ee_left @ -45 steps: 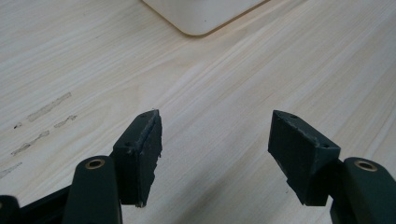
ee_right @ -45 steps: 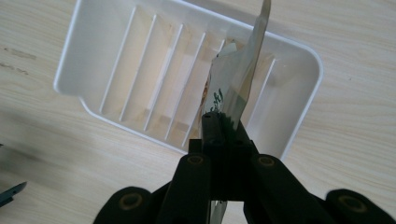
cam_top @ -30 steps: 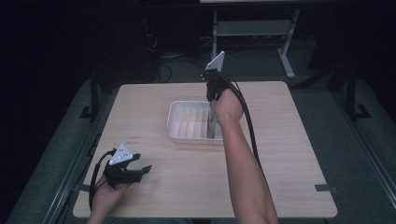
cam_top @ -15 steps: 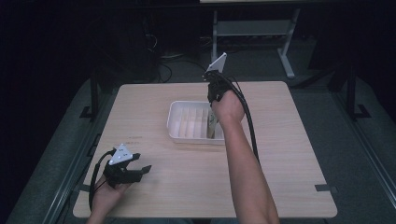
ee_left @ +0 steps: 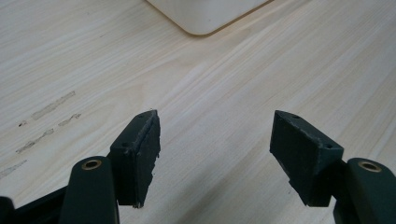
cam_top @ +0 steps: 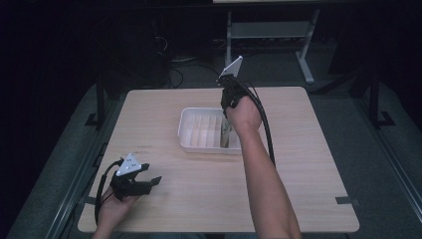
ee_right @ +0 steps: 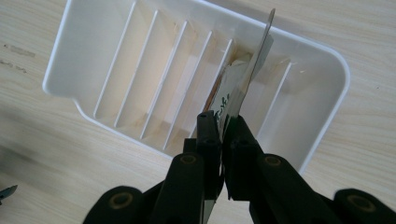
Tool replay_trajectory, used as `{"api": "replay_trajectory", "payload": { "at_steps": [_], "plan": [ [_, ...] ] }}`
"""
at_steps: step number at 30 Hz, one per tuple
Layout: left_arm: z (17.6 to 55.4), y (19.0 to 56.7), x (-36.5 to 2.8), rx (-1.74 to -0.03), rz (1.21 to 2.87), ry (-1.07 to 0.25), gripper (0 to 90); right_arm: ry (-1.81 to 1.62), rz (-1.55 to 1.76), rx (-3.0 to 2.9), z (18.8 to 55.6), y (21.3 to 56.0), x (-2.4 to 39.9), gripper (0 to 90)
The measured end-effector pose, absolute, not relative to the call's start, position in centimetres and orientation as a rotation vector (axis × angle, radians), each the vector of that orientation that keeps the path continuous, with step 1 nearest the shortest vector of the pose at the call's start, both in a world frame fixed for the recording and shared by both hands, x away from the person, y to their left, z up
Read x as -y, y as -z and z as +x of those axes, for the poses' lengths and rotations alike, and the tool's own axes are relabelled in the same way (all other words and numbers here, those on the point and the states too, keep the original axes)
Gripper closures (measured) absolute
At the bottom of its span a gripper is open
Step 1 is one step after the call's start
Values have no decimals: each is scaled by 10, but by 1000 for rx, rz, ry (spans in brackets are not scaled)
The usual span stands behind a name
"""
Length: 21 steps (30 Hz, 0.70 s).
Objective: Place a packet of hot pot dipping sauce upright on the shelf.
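Note:
A white slotted tray (cam_top: 185, 130) stands near the middle of the wooden table (cam_top: 308, 164). My right gripper (cam_top: 228, 108) points down into the tray's right side from above. In the right gripper view it (ee_right: 223, 122) is shut on a thin flat card (ee_right: 254, 65) that stands edge-on between two dividers of the tray (ee_right: 60, 60). The card's lower end (cam_top: 226, 135) shows inside the tray in the high view. My left gripper (cam_top: 152, 181) rests low near the table's front left corner. It (ee_left: 215, 140) is open with bare wood between its jaws, and a tray corner (ee_left: 205, 14) lies far ahead.
Faint scuff marks (ee_left: 46, 121) lie on the wood to the left of my left gripper. A metal stand (cam_top: 268, 30) and cables (cam_top: 174, 59) sit on the dark floor beyond the table's far edge. Black cable (cam_top: 266, 134) trails along the right forearm.

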<state>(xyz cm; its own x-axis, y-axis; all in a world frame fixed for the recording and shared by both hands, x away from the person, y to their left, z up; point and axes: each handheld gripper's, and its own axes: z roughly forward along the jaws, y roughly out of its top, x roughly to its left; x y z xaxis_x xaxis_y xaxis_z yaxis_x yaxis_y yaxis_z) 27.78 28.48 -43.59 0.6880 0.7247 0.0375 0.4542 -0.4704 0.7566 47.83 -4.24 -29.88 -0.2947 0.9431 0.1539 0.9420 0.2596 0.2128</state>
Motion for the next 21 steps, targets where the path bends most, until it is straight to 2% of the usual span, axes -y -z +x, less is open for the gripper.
{"api": "replay_trajectory", "payload": {
  "at_steps": [12,21],
  "plan": [
    [278,436,-285,-898,2148,-460,321,-440,1860,-2495,477,295,47,815],
    [278,436,-285,-912,2144,-466,296,-490,1847,-2516,472,287,57,718]
  ]
}}
